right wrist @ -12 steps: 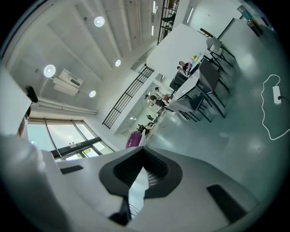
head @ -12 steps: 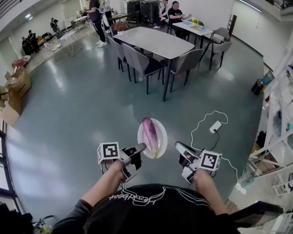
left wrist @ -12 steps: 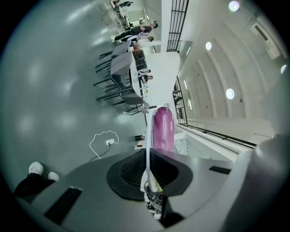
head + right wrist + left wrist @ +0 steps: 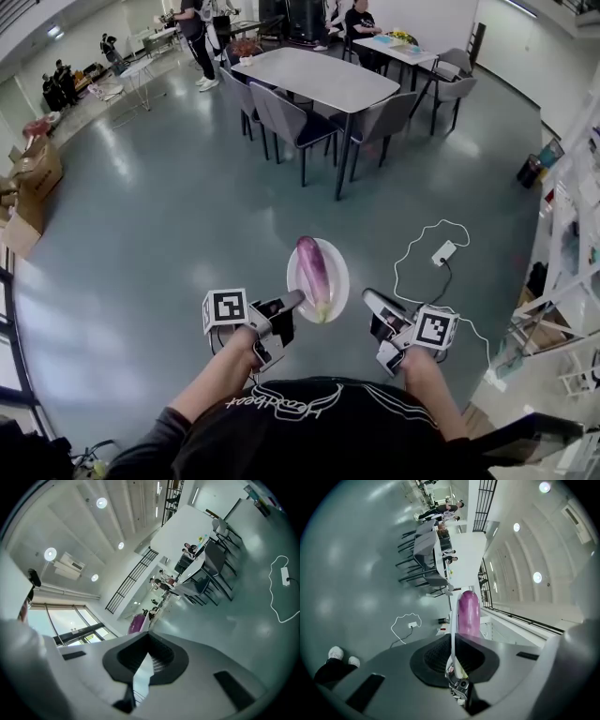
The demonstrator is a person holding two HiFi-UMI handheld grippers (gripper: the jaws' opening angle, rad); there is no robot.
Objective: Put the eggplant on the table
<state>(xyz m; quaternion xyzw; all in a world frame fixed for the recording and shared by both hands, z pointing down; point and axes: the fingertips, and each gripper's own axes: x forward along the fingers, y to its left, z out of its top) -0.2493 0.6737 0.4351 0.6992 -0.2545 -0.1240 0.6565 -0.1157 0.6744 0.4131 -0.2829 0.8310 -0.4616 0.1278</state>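
Note:
A purple eggplant [image 4: 313,267] lies on a white plate [image 4: 338,281] held in the air above the grey floor. My left gripper [image 4: 294,301] is shut on the plate's near-left rim. In the left gripper view the plate [image 4: 453,620] shows edge-on between the jaws, with the eggplant [image 4: 468,613] behind it and the left gripper [image 4: 452,656] clamped on the rim. My right gripper [image 4: 367,298] hangs just right of the plate, apart from it. In its own view the right gripper [image 4: 149,634] is shut on nothing, and the eggplant [image 4: 136,623] peeks past its left jaw. The grey table [image 4: 319,80] stands far ahead.
Grey chairs [image 4: 292,127] ring the table. A white cable with an adapter [image 4: 442,253] lies on the floor to the right. Shelving [image 4: 572,234] lines the right side and cardboard boxes [image 4: 33,178] the left. People [image 4: 199,37] stand and sit at the back.
The plate with the eggplant and both grippers have drifted slightly to the right in the head view. Both grips are unchanged.

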